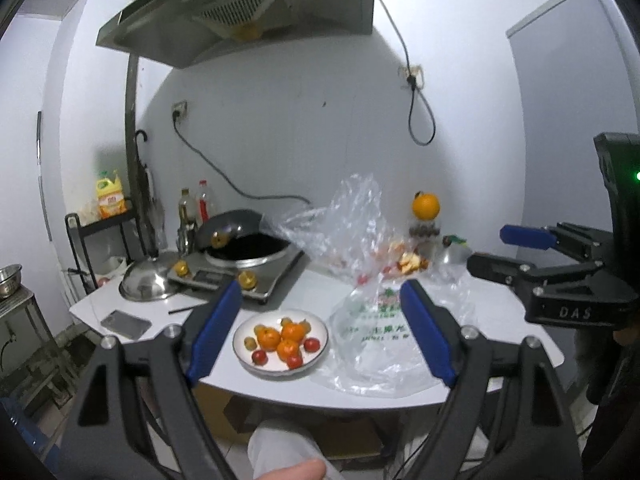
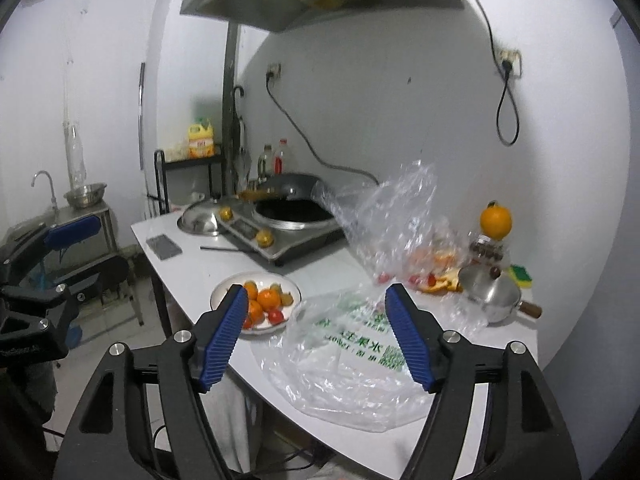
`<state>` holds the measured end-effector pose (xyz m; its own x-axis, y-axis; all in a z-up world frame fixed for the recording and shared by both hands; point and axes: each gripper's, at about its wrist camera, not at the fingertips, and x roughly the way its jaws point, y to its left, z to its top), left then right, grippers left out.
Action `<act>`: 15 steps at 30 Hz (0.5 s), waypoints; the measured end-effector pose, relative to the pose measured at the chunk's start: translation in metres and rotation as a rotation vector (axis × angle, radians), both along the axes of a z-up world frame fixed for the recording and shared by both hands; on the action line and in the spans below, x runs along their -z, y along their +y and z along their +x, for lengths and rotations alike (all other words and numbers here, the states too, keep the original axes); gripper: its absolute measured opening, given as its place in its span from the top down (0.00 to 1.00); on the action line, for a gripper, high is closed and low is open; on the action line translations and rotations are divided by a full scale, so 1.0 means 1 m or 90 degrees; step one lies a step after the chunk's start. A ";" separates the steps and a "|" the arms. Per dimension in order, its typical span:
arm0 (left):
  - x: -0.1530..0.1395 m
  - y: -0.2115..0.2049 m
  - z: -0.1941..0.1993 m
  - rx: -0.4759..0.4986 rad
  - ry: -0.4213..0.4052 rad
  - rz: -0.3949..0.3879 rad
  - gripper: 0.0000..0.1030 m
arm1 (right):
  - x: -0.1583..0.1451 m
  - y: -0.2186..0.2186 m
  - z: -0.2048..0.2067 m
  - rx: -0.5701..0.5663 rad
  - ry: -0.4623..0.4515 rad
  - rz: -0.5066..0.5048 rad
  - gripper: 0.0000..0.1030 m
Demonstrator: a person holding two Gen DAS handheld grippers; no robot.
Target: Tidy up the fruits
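Note:
A white plate (image 1: 244, 354) (image 2: 218, 296) near the table's front edge holds tangerines (image 1: 280, 338) (image 2: 269, 299), small red tomatoes (image 1: 312, 345) (image 2: 275, 316) and yellowish fruits. My left gripper (image 1: 320, 336) is open and empty, held back from the table before the plate. My right gripper (image 2: 316, 336) is open and empty, above a flat printed plastic bag (image 2: 352, 364) (image 1: 372, 344). The right gripper (image 1: 560, 256) also shows at the right of the left wrist view. A crumpled clear bag (image 1: 344, 220) (image 2: 392, 216) holds red tomatoes (image 2: 420, 279) and orange peel. An orange (image 1: 426, 206) (image 2: 496, 222) sits on a jar.
An induction cooker with a black wok (image 1: 248, 254) (image 2: 292, 212), a steel lid (image 1: 146, 280), a phone (image 1: 126, 324) (image 2: 164, 246), bottles (image 1: 204, 204) and a small steel pot (image 2: 492, 292) share the white table (image 1: 304, 292). A sink stand (image 2: 84, 208) is at the left.

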<state>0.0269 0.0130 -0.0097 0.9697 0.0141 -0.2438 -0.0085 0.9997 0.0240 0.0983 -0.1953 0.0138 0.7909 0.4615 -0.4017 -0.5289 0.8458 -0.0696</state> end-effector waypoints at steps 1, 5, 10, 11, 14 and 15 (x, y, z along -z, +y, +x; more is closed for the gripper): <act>-0.006 0.000 -0.002 -0.003 -0.004 -0.001 0.19 | -0.004 -0.001 -0.004 0.000 -0.009 0.001 0.28; -0.024 0.002 -0.012 -0.006 -0.041 0.001 0.19 | -0.021 -0.004 -0.018 0.006 -0.038 0.010 0.27; -0.041 0.003 -0.018 -0.008 -0.069 0.008 0.18 | -0.041 -0.006 -0.028 0.017 -0.070 0.017 0.27; -0.044 0.003 -0.019 -0.009 -0.073 0.007 0.13 | -0.044 -0.006 -0.030 0.018 -0.076 0.019 0.27; -0.052 0.003 -0.022 -0.010 -0.084 0.007 0.11 | -0.054 -0.008 -0.035 0.022 -0.090 0.026 0.27; -0.054 0.003 -0.023 -0.011 -0.087 0.009 0.11 | -0.057 -0.009 -0.036 0.023 -0.094 0.028 0.27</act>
<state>0.0038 0.0159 0.0446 0.9936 0.0331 -0.1084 -0.0294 0.9990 0.0350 0.0626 -0.2038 0.0704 0.8566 0.4459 -0.2598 -0.4843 0.8684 -0.1065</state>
